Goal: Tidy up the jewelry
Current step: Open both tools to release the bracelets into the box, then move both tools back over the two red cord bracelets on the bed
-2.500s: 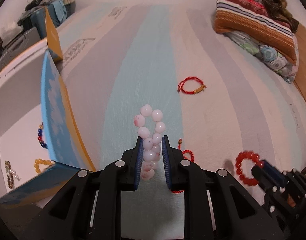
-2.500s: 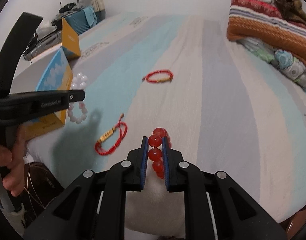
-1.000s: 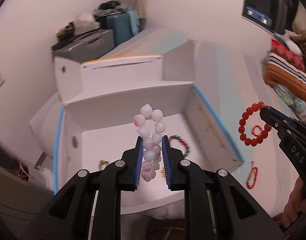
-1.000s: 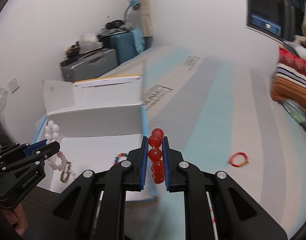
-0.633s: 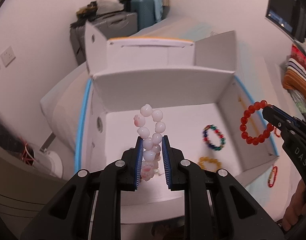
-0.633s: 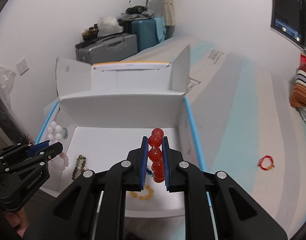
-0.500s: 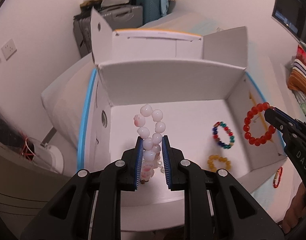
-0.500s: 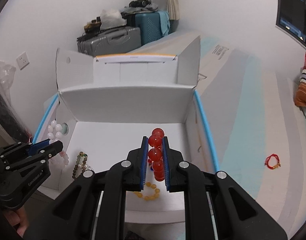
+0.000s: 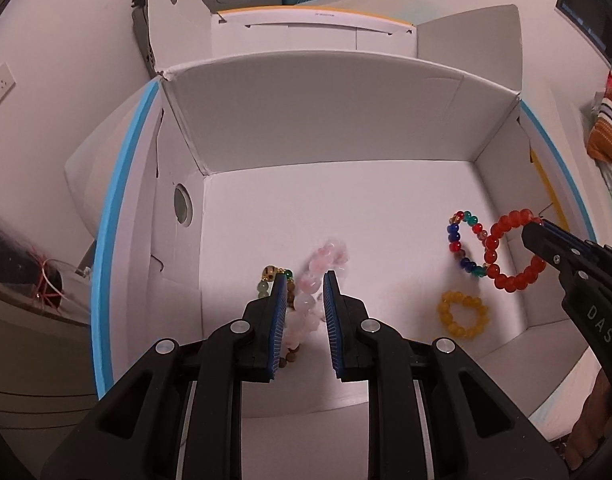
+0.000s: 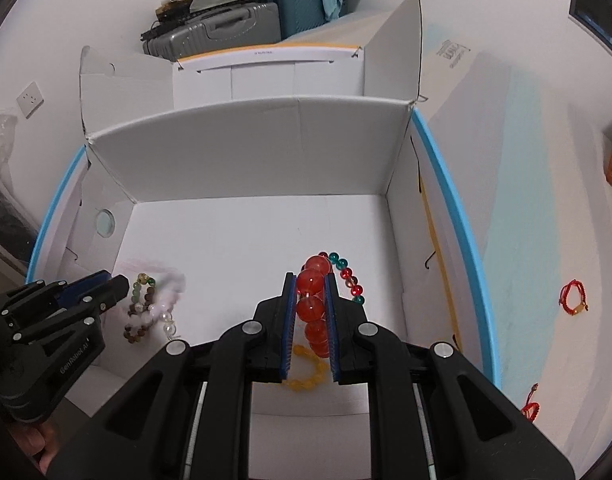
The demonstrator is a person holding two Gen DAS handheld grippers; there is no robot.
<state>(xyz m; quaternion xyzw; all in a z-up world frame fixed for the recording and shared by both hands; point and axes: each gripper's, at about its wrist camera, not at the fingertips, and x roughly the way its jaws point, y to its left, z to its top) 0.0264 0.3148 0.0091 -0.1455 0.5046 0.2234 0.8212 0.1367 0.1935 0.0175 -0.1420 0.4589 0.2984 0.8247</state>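
Observation:
An open white box (image 9: pixel 345 128) with blue edges lies below both grippers. My left gripper (image 9: pixel 304 290) is open over the box's left part; the pale pink bead bracelet (image 9: pixel 321 272) is blurred between and below its pads, loose over a green-brown bracelet (image 9: pixel 272 276). My right gripper (image 10: pixel 309 292) is shut on the red bead bracelet (image 10: pixel 311 292), which hangs over the box's right part (image 9: pixel 513 256). The left gripper also shows in the right wrist view (image 10: pixel 114 284), with the pink bracelet (image 10: pixel 162 308) beside it.
A multicoloured bead bracelet (image 9: pixel 463 244) and a yellow bead bracelet (image 9: pixel 461 314) lie on the box floor. Red cord bracelets (image 10: pixel 573 298) lie on the striped bed cover right of the box. Suitcases (image 10: pixel 226 32) stand behind the box.
My left gripper has opened and the pink bracelet has dropped out of it into the box. Both grippers have moved lower and closer over the box. The right gripper still holds the red bracelet.

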